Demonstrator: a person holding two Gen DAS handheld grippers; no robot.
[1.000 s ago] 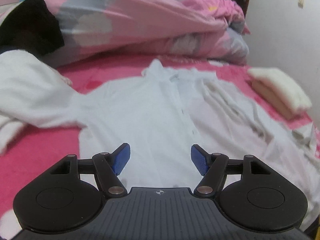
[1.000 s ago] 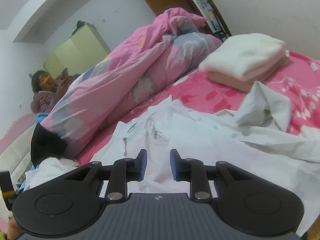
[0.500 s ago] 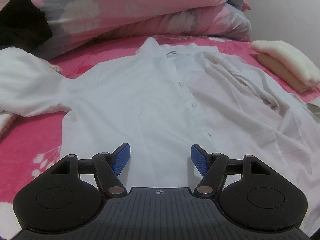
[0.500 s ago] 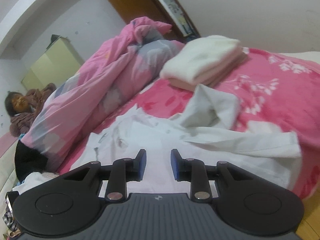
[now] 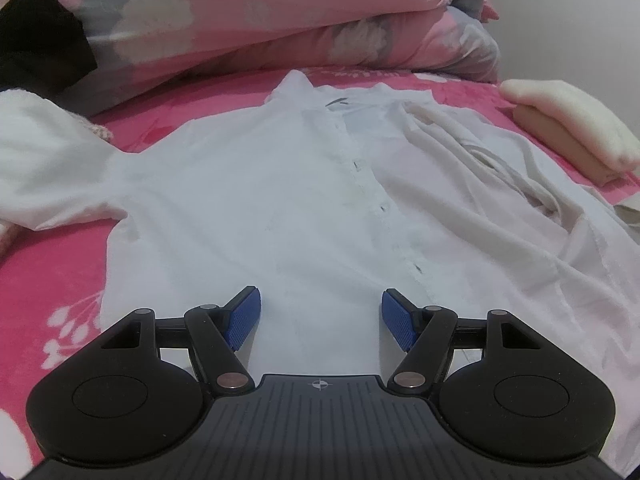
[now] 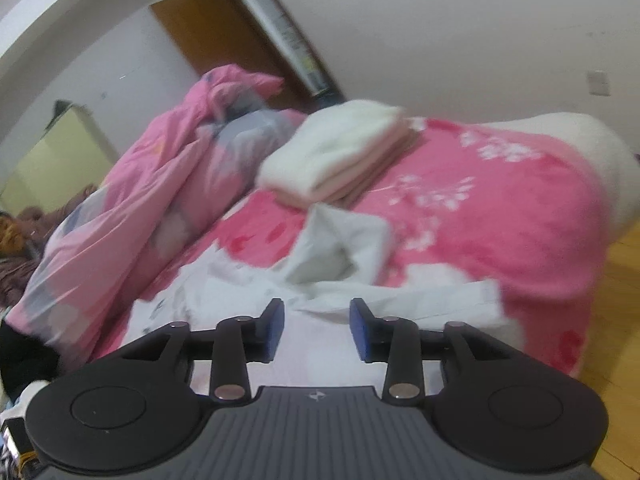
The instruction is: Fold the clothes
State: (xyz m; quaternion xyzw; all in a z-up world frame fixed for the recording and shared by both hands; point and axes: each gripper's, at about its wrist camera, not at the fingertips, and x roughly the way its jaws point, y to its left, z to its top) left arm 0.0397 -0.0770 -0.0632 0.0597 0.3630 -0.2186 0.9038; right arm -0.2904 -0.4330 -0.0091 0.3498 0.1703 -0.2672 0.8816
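At the far left of the left wrist view, a black garment (image 5: pixel 40 48) and a fluffy white cloth (image 5: pixel 44 152) are cut off by the picture's edge, so what they are cannot be told. Beside them the white button-up shirt (image 5: pixel 248 200) lies spread front-up on the pink floral bed (image 5: pixel 52 280), collar toward the rumpled pink quilt (image 5: pixel 240 28); its left sleeve runs out of sight, its hem is hidden behind the left tool (image 5: pixel 321 318), and its right side is bunched in folds. The left tool hovers over the lower front with its blue pads spread wide and nothing between them. At the right a folded cream towel stack (image 5: pixel 576 136) is partly cropped. The right wrist view is blurred by motion: a person at its left edge is only a cropped smear, the quilt (image 6: pixel 160 184) and towel stack (image 6: pixel 340 156) are soft, and the shirt's right sleeve (image 6: pixel 344 248) is folded back on itself near the bed's edge. The right tool (image 6: pixel 317 330) hangs above that crumpled side, its jaws opening and empty; whether the pads brush the cloth cannot be told. Compared with a second ago, the left tool has sunk closer to the shirt, which now fills more of its view, with its spread unchanged. The right tool has swung toward the bed's edge, bringing wooden floor (image 6: pixel 616 320) into sight, and its pads, nearly together then, now stand clearly apart.
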